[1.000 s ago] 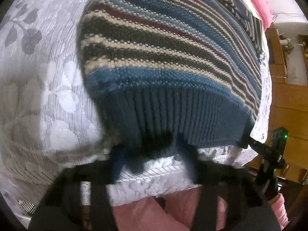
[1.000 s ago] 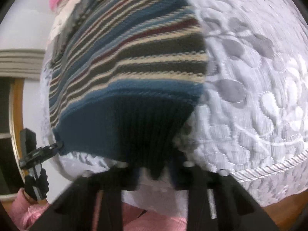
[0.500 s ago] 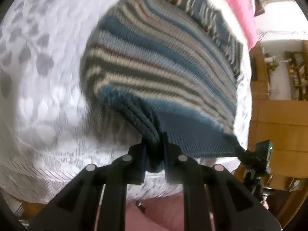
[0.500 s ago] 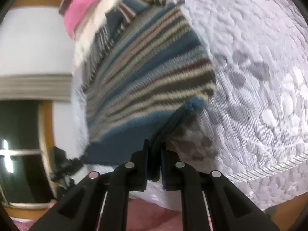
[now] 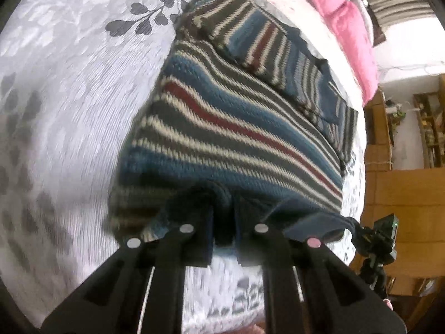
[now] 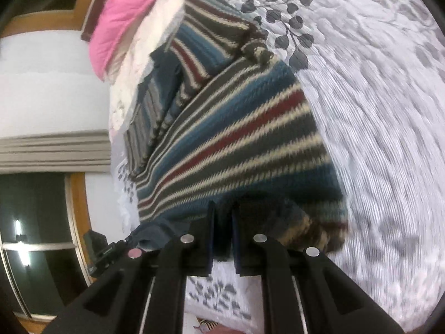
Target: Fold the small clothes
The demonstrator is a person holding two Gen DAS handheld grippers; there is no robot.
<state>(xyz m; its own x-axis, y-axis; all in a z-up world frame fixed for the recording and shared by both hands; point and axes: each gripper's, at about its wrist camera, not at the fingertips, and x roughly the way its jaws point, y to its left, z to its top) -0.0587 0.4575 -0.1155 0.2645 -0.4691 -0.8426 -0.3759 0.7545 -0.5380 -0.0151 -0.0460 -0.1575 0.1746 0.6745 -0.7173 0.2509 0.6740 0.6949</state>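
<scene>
A striped blue, grey, cream and maroon knitted sweater [image 5: 236, 128] lies on a bed's white leaf-patterned quilted bedspread [image 5: 69, 97]. Left gripper [image 5: 224, 222] and right gripper [image 6: 222, 222] fingers each pinch its blue hem. Pink bedding [image 6: 125, 14] lies far; wooden furniture [image 5: 395, 194] stands right.

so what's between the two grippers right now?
The blue hem of the striped sweater, slung from the left gripper to the right gripper. Each wrist view shows the hem running to the other gripper.

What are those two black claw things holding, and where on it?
Both grip the striped sweater by its dark blue ribbed bottom hem: the left gripper near one corner, the right gripper near the other, above the bedspread.
</scene>
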